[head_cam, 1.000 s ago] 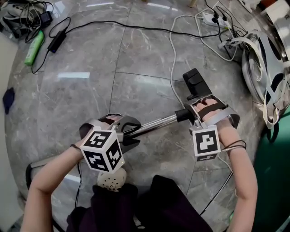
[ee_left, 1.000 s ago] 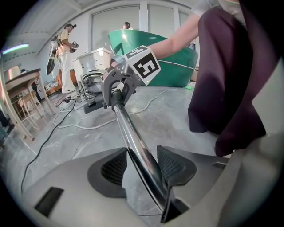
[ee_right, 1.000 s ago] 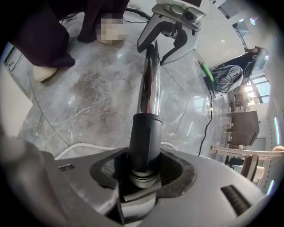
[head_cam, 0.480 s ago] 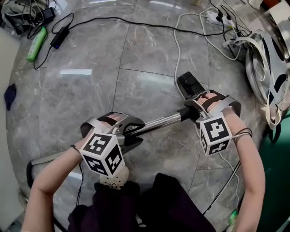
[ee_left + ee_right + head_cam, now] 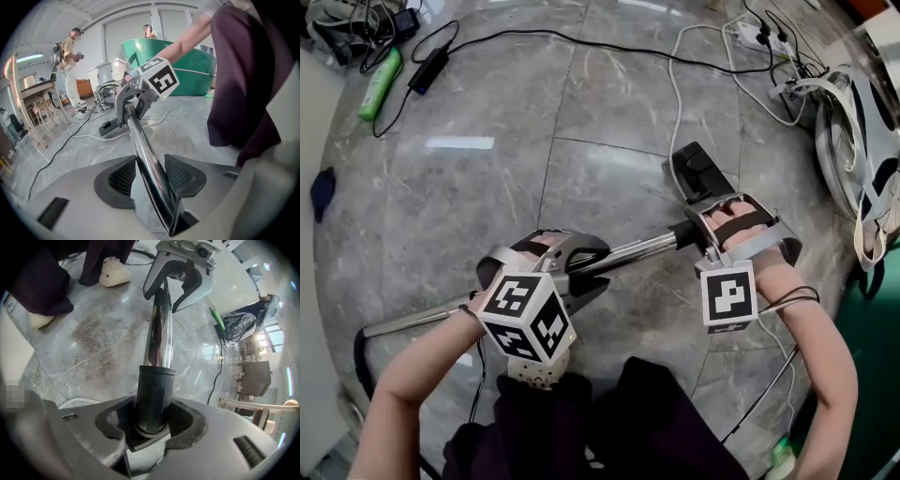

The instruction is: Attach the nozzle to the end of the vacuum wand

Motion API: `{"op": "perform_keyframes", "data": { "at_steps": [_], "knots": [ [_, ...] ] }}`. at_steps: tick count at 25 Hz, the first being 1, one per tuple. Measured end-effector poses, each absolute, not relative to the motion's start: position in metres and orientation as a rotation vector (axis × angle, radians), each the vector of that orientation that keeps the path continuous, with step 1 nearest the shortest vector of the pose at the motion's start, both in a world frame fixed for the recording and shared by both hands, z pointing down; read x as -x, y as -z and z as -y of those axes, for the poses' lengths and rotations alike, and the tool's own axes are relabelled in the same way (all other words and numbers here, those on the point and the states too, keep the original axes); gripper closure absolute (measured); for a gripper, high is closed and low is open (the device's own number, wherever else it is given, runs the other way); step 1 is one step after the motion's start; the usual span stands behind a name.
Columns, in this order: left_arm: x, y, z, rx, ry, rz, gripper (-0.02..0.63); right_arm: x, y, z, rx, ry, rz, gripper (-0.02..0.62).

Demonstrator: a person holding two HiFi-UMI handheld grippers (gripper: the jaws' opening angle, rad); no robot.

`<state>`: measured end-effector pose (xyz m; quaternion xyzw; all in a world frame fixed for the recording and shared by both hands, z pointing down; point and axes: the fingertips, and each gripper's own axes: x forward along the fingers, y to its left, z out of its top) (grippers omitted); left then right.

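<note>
Above the grey marble floor (image 5: 487, 206), black cable (image 5: 581, 39) at twelve o'clock, my just-closing left gripper (image 5: 151, 176) pinches the chrome vacuum wand (image 5: 628, 251), my right gripper (image 5: 151, 423) its dark plastic collar (image 5: 153, 394).

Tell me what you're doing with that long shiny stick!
A person is holding a vacuum wand with two grippers. The left gripper has just been closing its jaws on the shiny tube, which sits between them. The right gripper grips the black collar at the other end. The black nozzle sits just past that end. Whether it has clicked on cannot be seen from here.
</note>
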<state>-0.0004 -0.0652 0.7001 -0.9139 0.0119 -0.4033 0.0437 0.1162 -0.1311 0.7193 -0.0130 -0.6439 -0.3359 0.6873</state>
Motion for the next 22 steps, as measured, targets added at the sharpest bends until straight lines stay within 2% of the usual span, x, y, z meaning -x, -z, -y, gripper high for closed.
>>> {"op": "perform_keyframes", "data": {
  "at_steps": [5,13,18,22],
  "knots": [
    [-0.002,-0.702,0.070,2.786,1.239,-0.080,0.408,-0.103,-0.717,0.131,-0.045,0.778,1.420,0.400],
    [-0.001,-0.700,0.059,2.707,1.171,0.003,0.408,-0.096,-0.720,0.108,0.239,0.566,1.643,0.403],
    [0.002,-0.699,0.067,2.655,1.186,-0.031,0.408,-0.085,-0.722,0.120,0.062,0.753,1.541,0.405],
    [-0.001,-0.697,0.067,2.688,1.168,-0.020,0.408,-0.084,-0.723,0.118,0.060,0.731,1.545,0.405]
  ]
}}
